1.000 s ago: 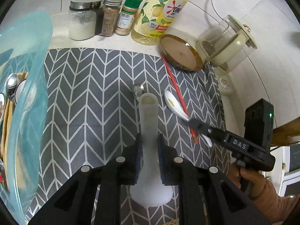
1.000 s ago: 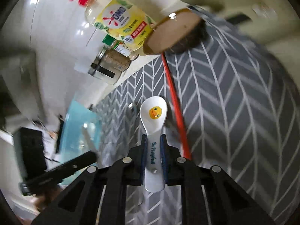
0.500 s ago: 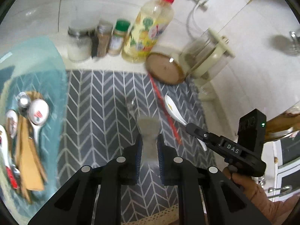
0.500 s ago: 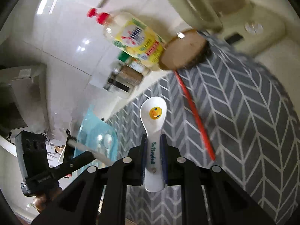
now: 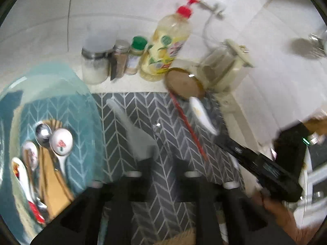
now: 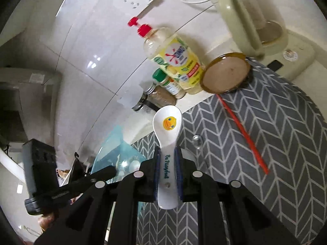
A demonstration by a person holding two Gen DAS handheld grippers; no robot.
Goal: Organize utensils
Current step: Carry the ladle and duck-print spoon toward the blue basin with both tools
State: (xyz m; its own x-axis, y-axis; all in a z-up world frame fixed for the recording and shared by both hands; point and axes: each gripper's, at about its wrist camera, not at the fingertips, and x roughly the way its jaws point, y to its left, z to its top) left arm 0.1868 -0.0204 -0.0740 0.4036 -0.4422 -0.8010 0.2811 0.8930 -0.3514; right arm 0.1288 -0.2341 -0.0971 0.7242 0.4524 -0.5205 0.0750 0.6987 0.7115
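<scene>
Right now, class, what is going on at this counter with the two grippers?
A person is sorting utensils. The right gripper is shut on a white duck spoon, held above the chevron mat. The left gripper has its jaws opening, with a translucent white spatula tilting loose towards the teal bowl, where other spoons lie. A red chopstick remains on the mat.

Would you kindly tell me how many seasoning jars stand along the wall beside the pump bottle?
3: a white-filled jar farthest from the pump bottle, a brown spice shaker in the middle, and a green-lidded jar next to the bottle. More could be hidden behind the bottle.
</scene>
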